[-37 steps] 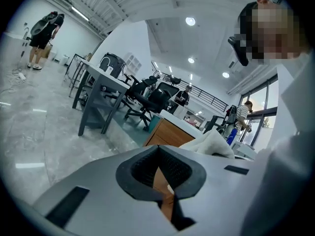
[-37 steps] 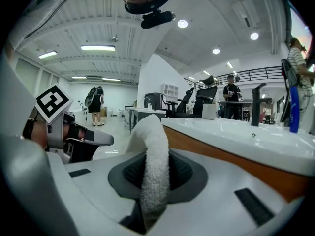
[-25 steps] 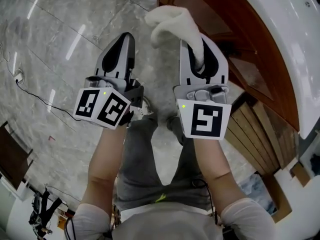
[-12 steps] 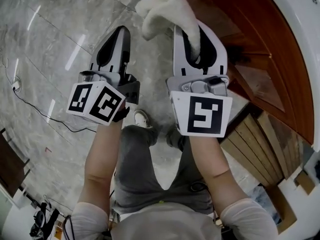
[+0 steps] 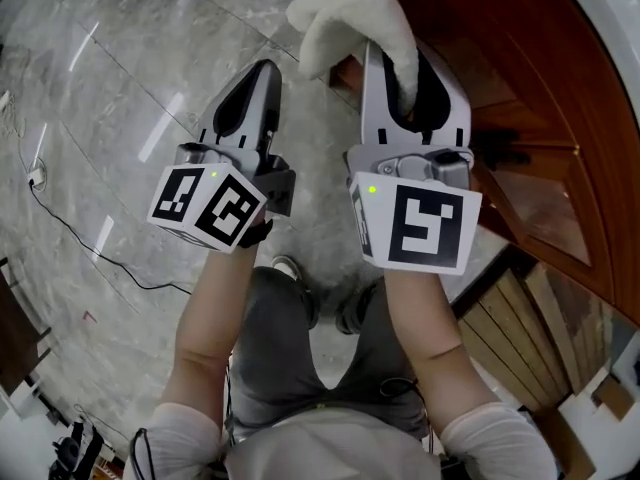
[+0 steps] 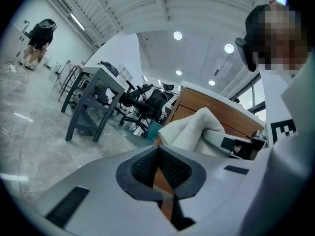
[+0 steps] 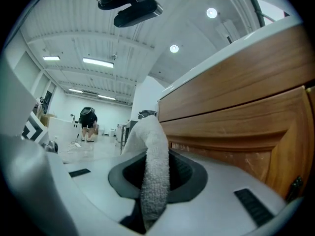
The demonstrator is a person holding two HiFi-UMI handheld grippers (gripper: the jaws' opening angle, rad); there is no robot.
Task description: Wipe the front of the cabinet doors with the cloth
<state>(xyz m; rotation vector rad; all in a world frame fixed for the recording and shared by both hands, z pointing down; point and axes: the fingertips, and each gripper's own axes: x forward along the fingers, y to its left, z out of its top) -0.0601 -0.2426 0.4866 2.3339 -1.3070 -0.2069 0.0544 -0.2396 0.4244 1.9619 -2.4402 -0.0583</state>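
Note:
A white fluffy cloth (image 5: 350,23) sticks up out of my right gripper (image 5: 405,63), which is shut on it. In the right gripper view the cloth (image 7: 155,161) hangs between the dark pads (image 7: 184,173). The brown wooden cabinet door (image 7: 236,117) stands close on the right, apart from the cloth. From the head view the door (image 5: 520,88) fills the upper right, just past the right gripper. My left gripper (image 5: 262,73) is held beside it on the left, shut and empty. Its pads (image 6: 172,168) meet in the left gripper view, where the cloth (image 6: 192,129) shows to the right.
Grey marble floor (image 5: 120,88) lies below, with a black cable (image 5: 90,238) across it at the left. Wooden slats (image 5: 530,318) sit low on the right. A grey table (image 6: 93,102) and office chairs (image 6: 147,100) stand further off. A person (image 7: 88,119) bends over in the far background.
Both grippers have shifted a little to the right, and the cabinet door fills more of the head view. The cloth stays clamped in the right gripper.

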